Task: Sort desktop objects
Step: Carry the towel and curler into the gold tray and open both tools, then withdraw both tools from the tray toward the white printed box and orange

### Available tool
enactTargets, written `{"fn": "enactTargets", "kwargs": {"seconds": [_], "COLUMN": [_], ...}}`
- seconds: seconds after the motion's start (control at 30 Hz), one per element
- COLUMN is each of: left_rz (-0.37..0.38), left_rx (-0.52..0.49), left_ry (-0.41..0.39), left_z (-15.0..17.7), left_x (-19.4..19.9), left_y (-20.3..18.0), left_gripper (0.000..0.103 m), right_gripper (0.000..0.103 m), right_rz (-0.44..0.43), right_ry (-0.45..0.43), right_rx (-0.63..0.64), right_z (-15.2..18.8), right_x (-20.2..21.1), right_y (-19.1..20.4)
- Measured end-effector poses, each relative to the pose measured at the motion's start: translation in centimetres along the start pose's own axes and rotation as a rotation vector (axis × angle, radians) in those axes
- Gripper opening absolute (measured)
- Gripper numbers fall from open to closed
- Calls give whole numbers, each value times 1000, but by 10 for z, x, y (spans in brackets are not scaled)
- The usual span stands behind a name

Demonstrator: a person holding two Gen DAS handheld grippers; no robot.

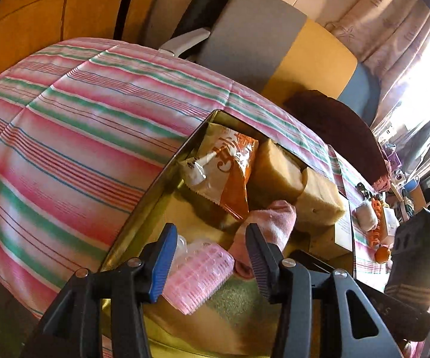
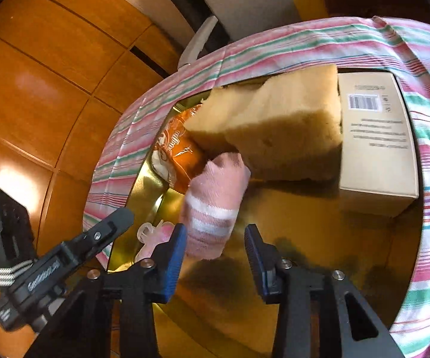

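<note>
A gold tin tray [image 1: 152,197] on a striped cloth holds an orange snack packet [image 1: 230,167], two tan sponges [image 1: 277,170], a pink sock [image 1: 271,220] and a pink hair roller [image 1: 197,277]. My left gripper [image 1: 212,256] is open, low over the tray, with the roller lying between its fingers. My right gripper [image 2: 215,256] is open above the tray [image 2: 304,238], its left finger [image 2: 173,262] beside the pink sock [image 2: 215,205]. The sponges [image 2: 280,128], the packet [image 2: 179,152] and a cardboard box [image 2: 379,137] lie beyond it.
The striped pink and green cloth [image 1: 66,149] covers the surface around the tray. Small items, one orange [image 1: 379,229], lie on the cloth at the right. The left gripper's body [image 2: 36,268] shows at the left of the right wrist view. A grey chair [image 1: 244,35] stands behind.
</note>
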State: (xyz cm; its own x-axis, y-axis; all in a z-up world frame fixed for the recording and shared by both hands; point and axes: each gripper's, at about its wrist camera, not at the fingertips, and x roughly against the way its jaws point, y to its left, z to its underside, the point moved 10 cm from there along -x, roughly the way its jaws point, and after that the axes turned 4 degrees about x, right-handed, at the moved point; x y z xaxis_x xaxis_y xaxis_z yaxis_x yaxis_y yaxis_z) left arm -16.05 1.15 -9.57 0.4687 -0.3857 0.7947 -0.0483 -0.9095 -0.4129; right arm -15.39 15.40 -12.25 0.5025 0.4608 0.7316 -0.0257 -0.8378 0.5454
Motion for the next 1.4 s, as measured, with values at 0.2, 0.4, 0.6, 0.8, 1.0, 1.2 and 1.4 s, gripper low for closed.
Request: {"fn": "enactTargets", "kwargs": {"seconds": [0.2,0.4,0.6,0.8,1.0,1.2,1.4], "left_rz": [-8,9,24,40,75,105,131], "left_rx": [20,16,19,-33,-133,-236,-327], "left_ry": [-12,-2,5,21,51,87,127], "left_z": [0,4,10,23,44,68,90], "left_x": [4,4,-2,-4,-8,-17,-27], "left_y": [-1,-14,-36,-70,-118,-167,-212], "left_gripper": [48,48,48,48,49,49,49], "right_gripper": [35,43,46,46,47,47,48], "right_rz": [17,-33,9,111,155,209,254], "right_ry": [57,10,-133,-268,-317,-357,-391], "right_rx": [107,79,71,35,-76,-178,-241], "right_z": [-2,-5,-15,-20,-10,6,20], "right_x": [-28,2,64,117,153,185,213], "right_y": [16,18,-1,-44,-105,-161,-203]}}
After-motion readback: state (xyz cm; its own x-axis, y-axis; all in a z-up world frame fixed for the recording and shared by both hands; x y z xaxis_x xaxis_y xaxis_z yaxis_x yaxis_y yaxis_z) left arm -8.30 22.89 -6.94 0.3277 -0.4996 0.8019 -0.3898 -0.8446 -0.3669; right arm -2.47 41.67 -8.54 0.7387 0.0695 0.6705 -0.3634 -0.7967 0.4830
